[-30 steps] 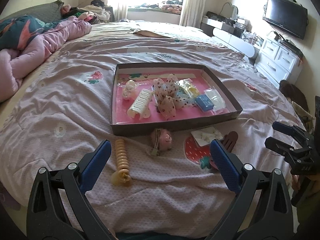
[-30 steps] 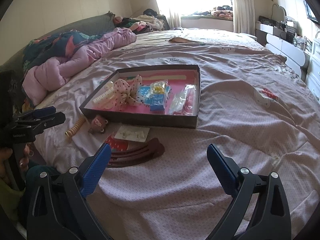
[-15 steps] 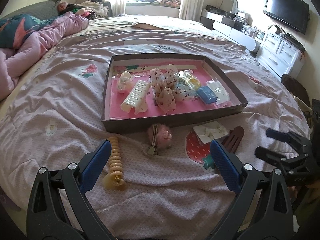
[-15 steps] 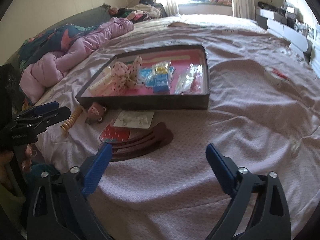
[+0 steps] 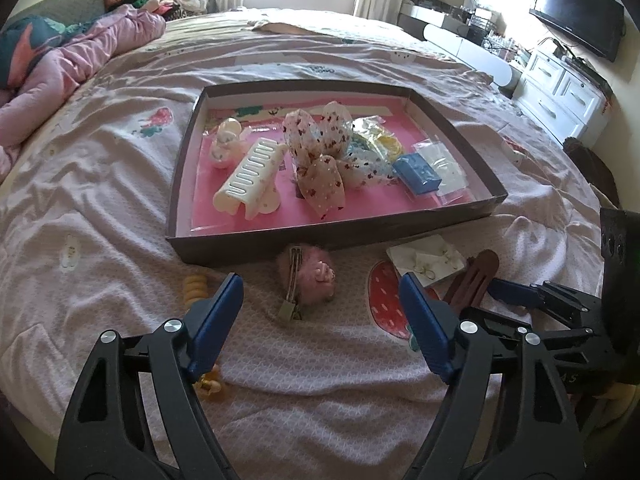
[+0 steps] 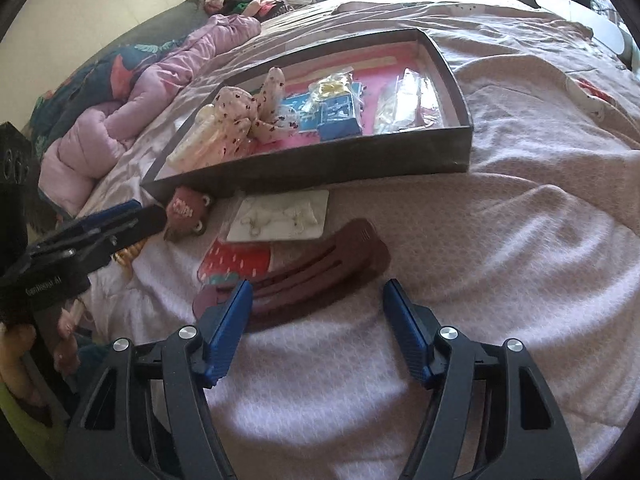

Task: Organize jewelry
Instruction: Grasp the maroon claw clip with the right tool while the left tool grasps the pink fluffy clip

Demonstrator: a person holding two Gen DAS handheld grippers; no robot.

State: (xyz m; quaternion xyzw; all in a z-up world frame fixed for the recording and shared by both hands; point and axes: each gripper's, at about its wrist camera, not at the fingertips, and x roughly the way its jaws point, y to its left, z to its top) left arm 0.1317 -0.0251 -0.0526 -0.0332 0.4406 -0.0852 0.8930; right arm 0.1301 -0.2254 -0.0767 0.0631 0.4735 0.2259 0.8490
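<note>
Two clips (image 5: 306,276) just beyond gripper (image 5: 320,308)

- Bedspread (image 5: 120,208): pink woven cloth, matt, fine dotted texture, creased; printed strawberry patch.
- Tray (image 5: 320,246): cardboard, dull dark outer walls, glossy pink printed floor.
- Claw clip (image 5: 252,178): cream plastic, smooth, slight sheen.
- Bow (image 5: 320,160): thin sheer fabric, white with small red print.
- Blue block (image 5: 416,172): smooth, wrapped in clear glossy film.
- Plush hair clip (image 5: 310,276): pink fuzzy pile on a dull metal snap bar.
- Spiral hair tie (image 5: 195,286): amber plastic, glossy.
- Earring card (image 6: 280,216): white paper card in a clear sleeve.
- Large barrette (image 6: 304,280): maroon, matt, smooth.
- Left gripper (image 5: 320,320), right gripper (image 6: 318,320): black matt plastic frames, blue ribbed pads, bright metal rivets.
</note>
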